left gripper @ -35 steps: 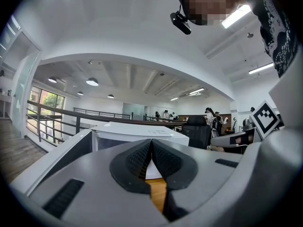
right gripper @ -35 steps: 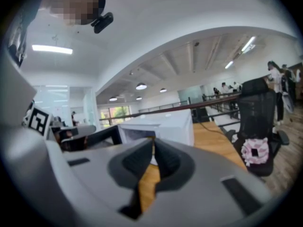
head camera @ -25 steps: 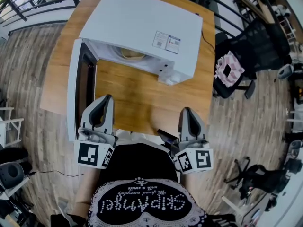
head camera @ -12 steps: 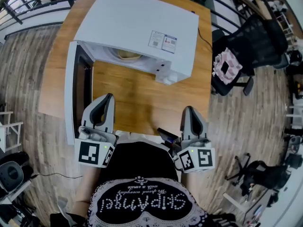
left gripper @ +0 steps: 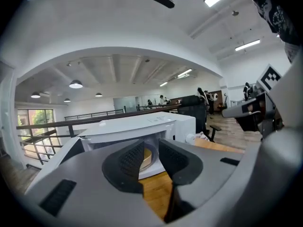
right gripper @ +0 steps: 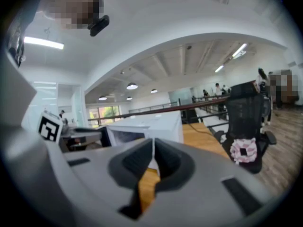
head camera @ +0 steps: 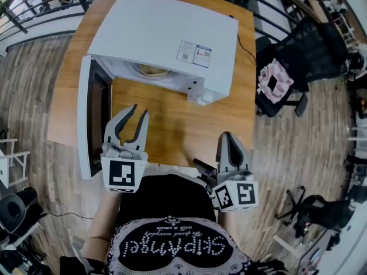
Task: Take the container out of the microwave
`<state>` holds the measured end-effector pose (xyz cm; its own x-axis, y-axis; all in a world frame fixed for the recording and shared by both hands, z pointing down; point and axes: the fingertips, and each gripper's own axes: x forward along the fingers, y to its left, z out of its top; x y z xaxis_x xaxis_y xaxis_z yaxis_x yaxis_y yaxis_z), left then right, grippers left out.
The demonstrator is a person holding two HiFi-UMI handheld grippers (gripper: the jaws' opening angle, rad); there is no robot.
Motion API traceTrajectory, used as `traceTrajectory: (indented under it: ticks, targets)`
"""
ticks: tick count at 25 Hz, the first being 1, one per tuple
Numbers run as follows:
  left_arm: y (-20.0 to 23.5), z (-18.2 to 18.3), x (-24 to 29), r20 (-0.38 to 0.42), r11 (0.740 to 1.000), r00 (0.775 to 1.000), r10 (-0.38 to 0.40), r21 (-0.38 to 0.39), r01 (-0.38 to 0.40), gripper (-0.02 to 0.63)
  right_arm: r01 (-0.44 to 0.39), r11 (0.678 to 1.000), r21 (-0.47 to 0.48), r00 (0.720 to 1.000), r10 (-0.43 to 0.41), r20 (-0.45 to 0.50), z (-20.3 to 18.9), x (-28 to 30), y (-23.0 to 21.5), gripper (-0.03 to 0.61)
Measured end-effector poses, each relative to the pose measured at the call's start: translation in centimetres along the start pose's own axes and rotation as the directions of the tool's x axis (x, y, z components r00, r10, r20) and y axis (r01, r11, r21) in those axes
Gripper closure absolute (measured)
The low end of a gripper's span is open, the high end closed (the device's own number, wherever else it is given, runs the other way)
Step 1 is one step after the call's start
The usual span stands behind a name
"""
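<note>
A white microwave [head camera: 166, 36] stands on the wooden table [head camera: 172, 119] with its door [head camera: 87, 119] swung open to the left. Inside the cavity sits a tan container [head camera: 153, 69], also seen as the pale container [left gripper: 147, 157] through my left jaws. My left gripper [head camera: 133, 112] hovers over the table in front of the open cavity; its jaws are opening, with nothing between them. My right gripper [head camera: 227, 137] rests near the table's front edge, shut and empty. The left gripper [left gripper: 150, 159] points at the cavity; the right gripper [right gripper: 152, 160] faces the microwave's front right.
A black office chair [head camera: 298, 67] with a pink-and-white cushion [head camera: 274, 83] stands right of the table. A black cable [head camera: 248, 49] runs over the table's right side. Railings [head camera: 34, 4] edge the far left. Bare tabletop lies between the microwave and me.
My left gripper's jaws have parted and it has moved forward and slightly right toward the microwave's open cavity. The right gripper has stayed put.
</note>
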<state>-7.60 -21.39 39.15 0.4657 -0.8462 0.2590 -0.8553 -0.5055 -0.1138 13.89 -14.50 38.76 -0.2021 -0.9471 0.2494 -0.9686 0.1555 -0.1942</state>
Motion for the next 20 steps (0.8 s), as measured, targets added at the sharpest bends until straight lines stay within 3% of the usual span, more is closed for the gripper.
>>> traceTrajectory:
  ticks: [5,10,20]
  targets:
    - [-1.2,-1.5,3.8,-0.047,0.982,0.995,-0.084,0.163,0.091,0.447,0.024,1.0,0.013,1.0,-0.024,0.005,-0.1,-0.6,-0.5,0.543]
    - [-1.0,-4.0,8.0,-0.123,0.949,0.988,-0.092,0.289,0.125,0.437,0.05,0.999,0.022,0.999,-0.05,0.007,-0.2,-1.2,-1.0,0.543]
    - [-0.3,-9.5,15.7,-0.309,0.917,0.945,-0.109,0.335,0.216,0.423,0.099,0.994,0.039,0.995,-0.099,0.002,-0.6,-1.9,-1.6,0.543]
